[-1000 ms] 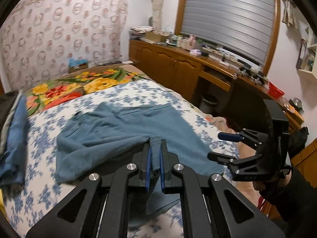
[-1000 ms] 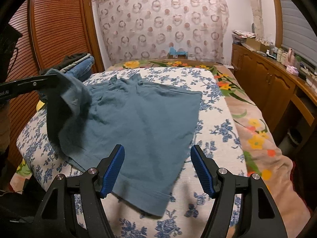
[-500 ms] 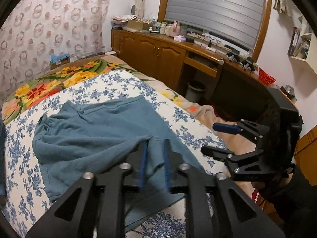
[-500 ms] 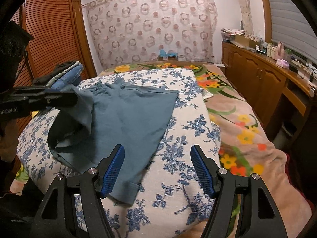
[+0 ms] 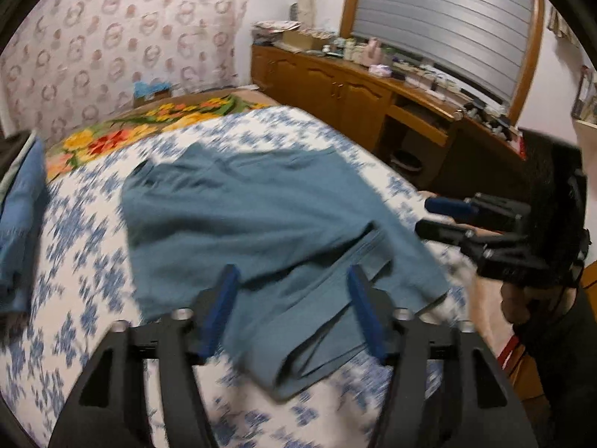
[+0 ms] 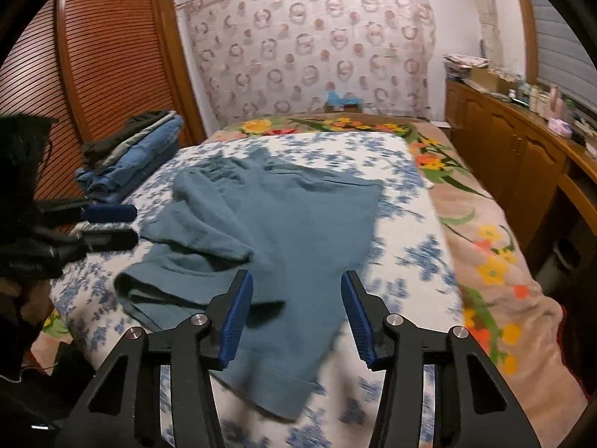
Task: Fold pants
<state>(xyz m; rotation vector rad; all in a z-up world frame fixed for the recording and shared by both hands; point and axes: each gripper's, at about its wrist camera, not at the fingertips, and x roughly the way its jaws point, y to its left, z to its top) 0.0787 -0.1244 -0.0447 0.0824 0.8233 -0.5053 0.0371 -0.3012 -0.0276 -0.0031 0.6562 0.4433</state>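
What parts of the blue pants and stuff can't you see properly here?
- Pants: the underside is hidden in both views, and the near hem is blurred in the right view.
- Clothes pile: cut off by the left view's edge.
- Bottles on the counter: too small to read in the left view.

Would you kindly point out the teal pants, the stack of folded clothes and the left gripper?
teal pants (image 6: 298, 216): right wrist view, middle of the fabric.
stack of folded clothes (image 6: 138, 153): right wrist view, blue top layers.
left gripper (image 5: 293, 310): left wrist view, between its open fingers.
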